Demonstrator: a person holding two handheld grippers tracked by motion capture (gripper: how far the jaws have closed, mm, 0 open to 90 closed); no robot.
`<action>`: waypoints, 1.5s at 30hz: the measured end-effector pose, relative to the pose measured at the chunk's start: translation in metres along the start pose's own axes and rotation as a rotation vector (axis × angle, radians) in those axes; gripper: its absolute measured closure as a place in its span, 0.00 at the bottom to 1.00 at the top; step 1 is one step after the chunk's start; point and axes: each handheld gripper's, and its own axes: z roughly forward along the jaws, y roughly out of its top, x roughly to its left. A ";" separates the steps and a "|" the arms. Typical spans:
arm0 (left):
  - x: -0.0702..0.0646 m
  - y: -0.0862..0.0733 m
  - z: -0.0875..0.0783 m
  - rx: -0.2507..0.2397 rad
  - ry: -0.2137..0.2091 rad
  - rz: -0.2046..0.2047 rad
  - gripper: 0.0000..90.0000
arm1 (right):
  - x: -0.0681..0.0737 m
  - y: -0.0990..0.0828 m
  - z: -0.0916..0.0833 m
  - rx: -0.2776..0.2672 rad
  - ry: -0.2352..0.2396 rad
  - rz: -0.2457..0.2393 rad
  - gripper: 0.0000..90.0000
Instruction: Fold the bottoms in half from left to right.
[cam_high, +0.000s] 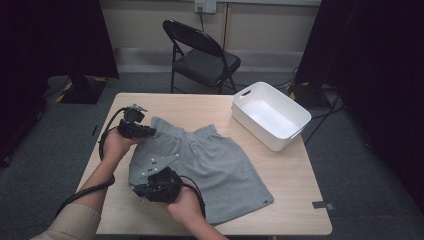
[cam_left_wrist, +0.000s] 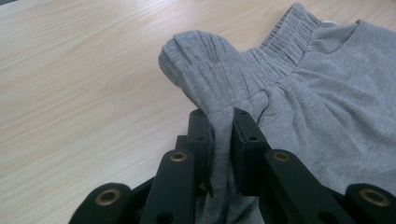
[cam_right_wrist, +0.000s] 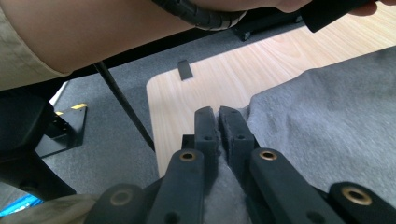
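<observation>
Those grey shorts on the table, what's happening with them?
A person is handling the grey shorts with a two-jaw gripper in each hand. The left gripper is clamped on a bunched corner of the elastic waistband, and the right gripper pinches the fabric's edge lower down the same side. The rest lies flat on the wooden table, beside an empty white bin.

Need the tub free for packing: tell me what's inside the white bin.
The white bin looks empty: its pale floor and far walls show bare. The strip of floor just behind its near wall is hidden. The grey shorts lie beside it on the table.
</observation>
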 end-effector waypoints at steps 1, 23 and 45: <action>0.003 -0.001 -0.002 0.002 0.004 0.001 0.89 | 0.001 0.002 0.002 0.002 0.006 -0.004 0.96; 0.030 -0.009 -0.019 0.006 0.062 -0.048 0.89 | 0.006 0.019 0.026 -0.033 0.091 -0.014 0.96; -0.035 0.045 0.044 0.037 0.048 0.023 0.89 | -0.031 -0.031 -0.033 -0.079 0.022 0.073 0.96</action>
